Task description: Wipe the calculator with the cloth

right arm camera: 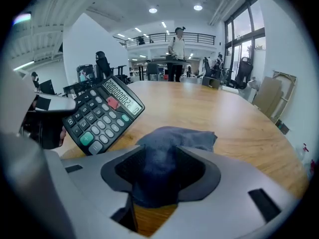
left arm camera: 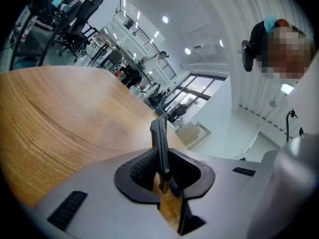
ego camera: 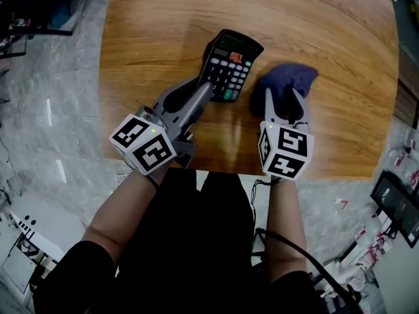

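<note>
A black calculator (ego camera: 229, 64) with grey keys, a red key and a green key is tilted up off the wooden table (ego camera: 157, 25). My left gripper (ego camera: 208, 87) is shut on its near left edge; in the left gripper view the thin black edge (left arm camera: 160, 138) stands upright between the pads. A dark blue cloth (ego camera: 288, 84) lies bunched on the table to the calculator's right. My right gripper (ego camera: 281, 103) stands over its near part, jaws wide, with the cloth (right arm camera: 174, 138) filling the gap between them. The right gripper view shows the calculator (right arm camera: 102, 116) at the left.
The round table's near edge (ego camera: 229, 173) runs just under both grippers, with grey floor beyond it. Office chairs, desks and a standing person (right arm camera: 177, 46) are far off across the room. Boxes and bottles (ego camera: 393, 201) sit on the floor at right.
</note>
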`<act>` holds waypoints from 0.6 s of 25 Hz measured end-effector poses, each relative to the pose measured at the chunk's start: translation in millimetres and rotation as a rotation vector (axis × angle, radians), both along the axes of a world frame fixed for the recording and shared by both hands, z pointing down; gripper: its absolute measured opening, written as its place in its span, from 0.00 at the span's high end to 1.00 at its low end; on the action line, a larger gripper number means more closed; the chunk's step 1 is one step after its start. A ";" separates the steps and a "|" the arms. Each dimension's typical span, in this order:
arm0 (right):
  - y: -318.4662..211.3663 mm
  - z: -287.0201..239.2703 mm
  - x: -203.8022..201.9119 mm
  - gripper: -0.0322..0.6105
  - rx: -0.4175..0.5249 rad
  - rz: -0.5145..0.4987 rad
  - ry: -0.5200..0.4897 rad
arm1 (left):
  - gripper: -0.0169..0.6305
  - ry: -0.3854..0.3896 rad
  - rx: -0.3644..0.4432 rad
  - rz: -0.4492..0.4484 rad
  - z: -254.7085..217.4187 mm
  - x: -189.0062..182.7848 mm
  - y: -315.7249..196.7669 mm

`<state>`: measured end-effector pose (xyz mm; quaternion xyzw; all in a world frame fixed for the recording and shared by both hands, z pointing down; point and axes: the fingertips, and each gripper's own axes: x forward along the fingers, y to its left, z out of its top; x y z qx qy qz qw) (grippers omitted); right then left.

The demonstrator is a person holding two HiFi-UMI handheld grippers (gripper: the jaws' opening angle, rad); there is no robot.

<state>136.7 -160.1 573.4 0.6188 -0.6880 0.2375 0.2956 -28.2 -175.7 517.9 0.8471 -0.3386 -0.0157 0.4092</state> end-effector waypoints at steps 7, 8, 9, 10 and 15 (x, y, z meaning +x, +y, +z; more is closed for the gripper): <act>-6.8 3.2 -0.6 0.78 0.028 -0.008 -0.052 | 0.87 0.027 -0.014 -0.005 -1.0 -0.1 0.2; -8.0 1.0 0.5 0.81 0.034 -0.002 -0.087 | 0.87 0.031 -0.016 -0.005 -1.7 -0.4 -0.2; -9.5 -2.5 1.6 0.82 0.046 0.005 -0.120 | 0.87 0.034 -0.018 -0.004 -2.2 -0.5 -0.8; -10.9 -8.5 2.2 0.83 0.069 0.008 -0.144 | 0.87 0.036 -0.020 -0.003 -2.8 -0.5 -1.4; -18.1 -81.3 -16.0 0.83 0.251 -0.056 -0.186 | 0.87 0.032 -0.016 0.019 -19.5 1.6 0.7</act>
